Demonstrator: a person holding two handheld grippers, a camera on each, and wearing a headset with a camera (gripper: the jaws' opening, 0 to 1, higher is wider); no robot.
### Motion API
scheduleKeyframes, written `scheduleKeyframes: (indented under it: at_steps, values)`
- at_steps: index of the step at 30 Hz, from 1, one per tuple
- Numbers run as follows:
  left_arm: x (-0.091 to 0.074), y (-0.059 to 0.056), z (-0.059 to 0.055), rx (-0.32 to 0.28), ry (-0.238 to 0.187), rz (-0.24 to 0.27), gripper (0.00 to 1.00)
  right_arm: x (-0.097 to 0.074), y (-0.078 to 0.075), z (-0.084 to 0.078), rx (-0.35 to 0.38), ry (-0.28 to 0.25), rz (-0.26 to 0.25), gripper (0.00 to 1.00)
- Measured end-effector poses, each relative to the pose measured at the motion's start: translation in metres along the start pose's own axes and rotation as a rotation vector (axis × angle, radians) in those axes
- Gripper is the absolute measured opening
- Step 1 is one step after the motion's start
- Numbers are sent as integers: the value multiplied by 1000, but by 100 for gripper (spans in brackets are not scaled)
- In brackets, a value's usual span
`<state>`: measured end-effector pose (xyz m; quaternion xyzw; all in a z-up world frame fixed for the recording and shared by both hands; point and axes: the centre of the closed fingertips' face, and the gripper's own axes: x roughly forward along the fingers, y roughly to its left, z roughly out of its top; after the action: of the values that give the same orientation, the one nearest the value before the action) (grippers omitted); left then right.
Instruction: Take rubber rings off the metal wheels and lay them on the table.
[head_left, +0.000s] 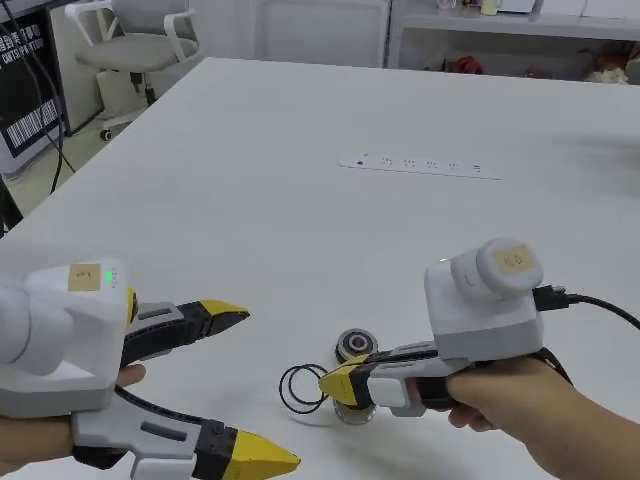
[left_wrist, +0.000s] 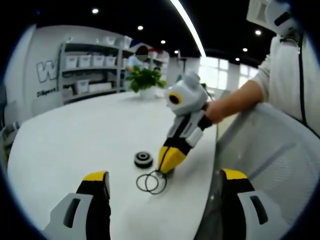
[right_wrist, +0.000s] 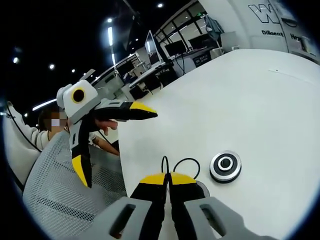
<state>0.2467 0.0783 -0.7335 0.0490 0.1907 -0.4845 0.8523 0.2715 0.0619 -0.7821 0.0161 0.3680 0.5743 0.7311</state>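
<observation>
Meanwhile, right gripper (head_left: 322, 381) clenches its fingers (right_wrist: 155, 183) on a rubber ring (head_left: 284, 387) beside 1 metal wheel (head_left: 355, 345); left gripper (head_left: 270, 388) gapes released.

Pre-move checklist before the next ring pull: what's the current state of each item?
1. Left gripper open and free: ok. Its jaws are wide apart with nothing between them.
2. Right gripper ready to grab: not ok. Its jaws are shut, with the tips at the rubber rings.
3. Right jaws clear of the rings: cannot tell. The loops run right up to the tips.
4. Removed rings on the table: ok. Two overlapping loops lie flat.
5. Metal wheel reachable: ok. It sits untouched beside the right gripper's tips.
6. Ring left on that wheel: cannot tell.
</observation>
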Motion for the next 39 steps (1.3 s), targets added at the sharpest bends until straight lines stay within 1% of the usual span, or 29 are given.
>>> scheduleKeyframes:
  at_steps: [3,12,18,23,32,39]
  values:
    - [0,1,-1,-4,-3,8,93,1,0,-1,-7,3,-4,0]
    - [1,0,-7,-9,15,3,94,4,-4,-1,-31,6,-27,0]
    - [0,1,-6,-17,11,6,94,3,-10,0,-48,6,-53,0]
    - [0,0,-9,-19,25,3,93,3,-14,0,-47,5,-68,3]
    - [0,0,-8,-25,25,7,93,-1,-20,0,-49,2,-86,4]
    - [-1,0,-9,-24,27,7,93,-8,-26,4,-42,-19,-100,4]
